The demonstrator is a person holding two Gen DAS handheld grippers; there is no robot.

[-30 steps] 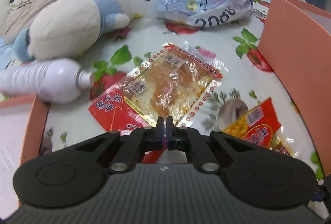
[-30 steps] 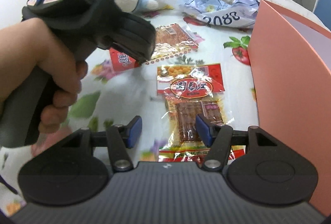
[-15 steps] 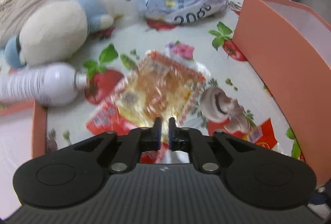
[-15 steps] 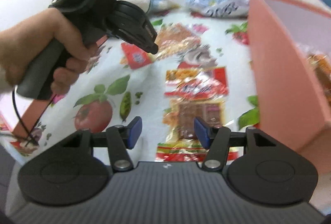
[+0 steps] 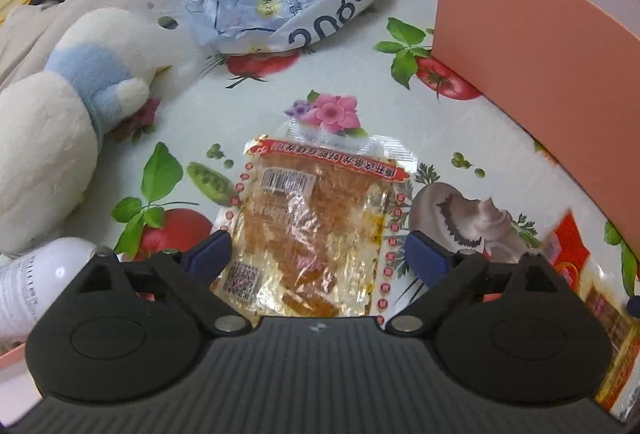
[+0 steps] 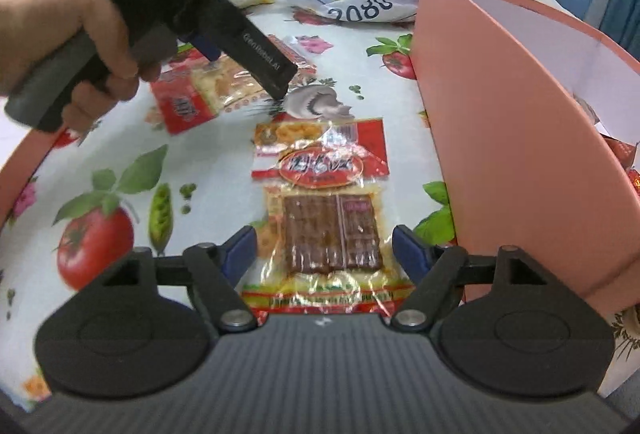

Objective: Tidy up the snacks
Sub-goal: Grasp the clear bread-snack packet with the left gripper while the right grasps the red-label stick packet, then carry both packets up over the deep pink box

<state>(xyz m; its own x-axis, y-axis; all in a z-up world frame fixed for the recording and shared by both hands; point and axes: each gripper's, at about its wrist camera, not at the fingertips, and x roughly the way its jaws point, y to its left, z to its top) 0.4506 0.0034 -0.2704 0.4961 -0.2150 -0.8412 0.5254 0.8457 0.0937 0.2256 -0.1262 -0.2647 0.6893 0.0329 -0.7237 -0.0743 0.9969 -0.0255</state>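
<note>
A clear-and-red snack packet with orange strips [image 5: 312, 222] lies on the patterned tablecloth. My left gripper [image 5: 318, 258] is open, its blue pads on either side of the packet's near end. A second red packet with brown strips [image 6: 324, 201] lies in front of my right gripper [image 6: 324, 250], which is open with its fingers on either side of the packet's near end. The first packet also shows in the right wrist view [image 6: 208, 89], under the left gripper body [image 6: 224, 25]. A pink box [image 6: 500, 121] stands to the right; a snack is visible inside it.
A white and blue plush toy [image 5: 60, 113] lies at the left. A crumpled blue-white bag [image 5: 288, 5] lies at the back. A white bottle [image 5: 28, 282] lies near left. Another pink box edge [image 6: 24, 161] is at the left. Bedding lies behind.
My left gripper has opened from shut and shifted forward over the orange snack packet. My right gripper stayed open and moved closer above the brown-strip packet.
</note>
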